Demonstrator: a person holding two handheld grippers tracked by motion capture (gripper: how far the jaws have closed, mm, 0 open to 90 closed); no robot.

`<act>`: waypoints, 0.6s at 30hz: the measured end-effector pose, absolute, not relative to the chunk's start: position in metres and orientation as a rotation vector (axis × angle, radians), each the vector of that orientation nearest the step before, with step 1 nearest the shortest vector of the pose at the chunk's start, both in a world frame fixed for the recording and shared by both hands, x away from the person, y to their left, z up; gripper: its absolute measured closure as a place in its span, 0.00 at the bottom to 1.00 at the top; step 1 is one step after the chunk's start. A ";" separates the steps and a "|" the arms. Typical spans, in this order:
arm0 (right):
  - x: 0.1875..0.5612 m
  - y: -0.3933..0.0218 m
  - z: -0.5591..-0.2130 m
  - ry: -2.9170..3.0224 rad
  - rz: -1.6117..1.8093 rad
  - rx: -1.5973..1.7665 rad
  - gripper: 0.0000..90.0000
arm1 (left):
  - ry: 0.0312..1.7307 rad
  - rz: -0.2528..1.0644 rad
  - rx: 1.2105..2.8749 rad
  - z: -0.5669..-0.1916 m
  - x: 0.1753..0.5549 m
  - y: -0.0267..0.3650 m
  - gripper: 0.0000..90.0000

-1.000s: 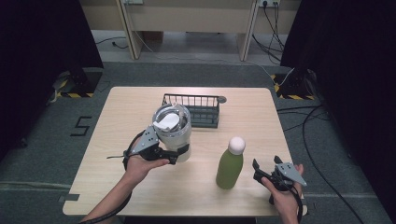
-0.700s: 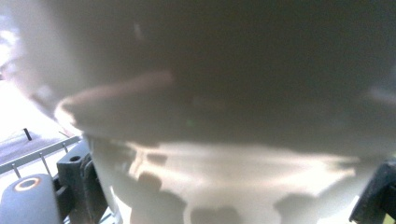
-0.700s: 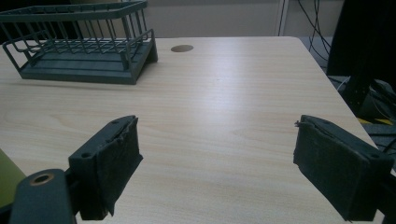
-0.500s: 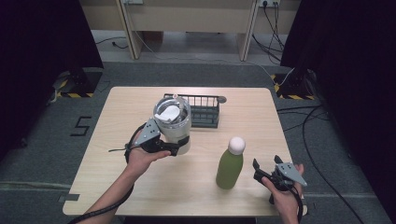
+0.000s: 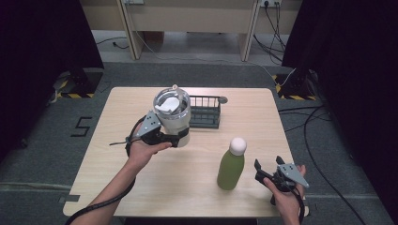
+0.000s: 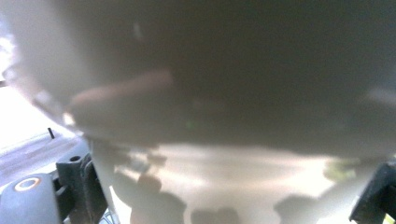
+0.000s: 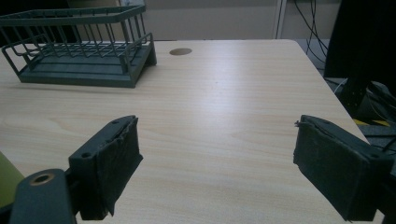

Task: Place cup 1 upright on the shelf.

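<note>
At the near right corner of the pale wooden table (image 5: pixel 117 187), the right gripper (image 5: pixel 266 171) is held low in the person's right hand (image 5: pixel 286 199). Its jaws are spread with nothing between them; in the right gripper view bare tabletop is seen between the two black padded fingers (image 7: pixel 112 163).

Just left of that gripper, a green bottle with a rounded white cap (image 5: pixel 231 164) is seen upright on the table, apart from the jaws.

Further in, left of centre, the left gripper (image 5: pixel 180 139) is held in the left hand (image 5: pixel 141 150). A clear cylindrical plastic jar with a white piece inside (image 5: pixel 172 112) is clamped at its lower part between the jaws and held upright, above the tabletop. In the left gripper view the jar wall (image 6: pixel 224 116) is seen blurred and very close, with a black finger (image 6: pixel 84 182) at each side.

Behind the jar, a dark wire rack with a flat base (image 5: pixel 206 112) is seen on the table towards the far edge. Whether jar and rack are touching cannot be told.
</note>
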State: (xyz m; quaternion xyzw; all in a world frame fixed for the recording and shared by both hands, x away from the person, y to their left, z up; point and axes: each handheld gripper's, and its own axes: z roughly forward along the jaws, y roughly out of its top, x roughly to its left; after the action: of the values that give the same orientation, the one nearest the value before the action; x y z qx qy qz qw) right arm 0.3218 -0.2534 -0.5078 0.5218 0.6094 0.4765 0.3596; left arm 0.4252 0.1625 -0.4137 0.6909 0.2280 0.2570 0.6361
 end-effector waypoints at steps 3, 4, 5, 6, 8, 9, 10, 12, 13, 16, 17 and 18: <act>0.322 -0.253 -0.507 1.568 1.231 1.346 0.16 | 0.525 0.597 1.579 -0.411 0.429 0.163 0.11; 0.322 -0.253 -0.507 1.568 1.231 1.346 0.16 | 0.527 0.600 1.578 -0.410 0.430 0.162 0.11; 0.322 -0.253 -0.507 1.567 1.232 1.346 0.16 | 0.528 0.604 1.577 -0.409 0.432 0.162 0.11; 0.322 -0.253 -0.507 1.567 1.232 1.346 0.16 | 0.528 0.604 1.577 -0.409 0.432 0.162 0.11; 0.322 -0.253 -0.507 1.565 1.232 1.347 0.16 | 0.532 0.605 1.573 -0.408 0.434 0.162 0.11; 0.322 -0.253 -0.507 1.567 1.231 1.347 0.16 | 0.535 0.608 1.572 -0.406 0.435 0.162 0.11; 0.322 -0.253 -0.507 1.568 1.230 1.346 0.16 | 0.537 0.608 1.571 -0.406 0.436 0.162 0.11; 0.322 -0.253 -0.507 1.567 1.231 1.346 0.16 | 0.542 0.606 1.566 -0.405 0.438 0.163 0.11; 0.322 -0.253 -0.507 1.567 1.231 1.346 0.16 | 0.542 0.606 1.566 -0.405 0.438 0.163 0.11; 0.322 -0.252 -0.507 1.566 1.232 1.348 0.16 | 0.547 0.612 1.571 -0.404 0.441 0.163 0.11; 0.322 -0.252 -0.507 1.567 1.232 1.348 0.16 | 0.548 0.614 1.574 -0.404 0.442 0.163 0.11; 0.322 -0.252 -0.507 1.567 1.231 1.347 0.16 | 0.552 0.613 1.573 -0.402 0.444 0.163 0.11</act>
State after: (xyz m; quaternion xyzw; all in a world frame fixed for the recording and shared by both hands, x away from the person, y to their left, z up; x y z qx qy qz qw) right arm 0.3221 -0.2521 -0.5073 0.5225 0.6078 0.4776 0.3598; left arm 0.4441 0.1628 -0.4024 0.6872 0.2411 0.2679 0.6308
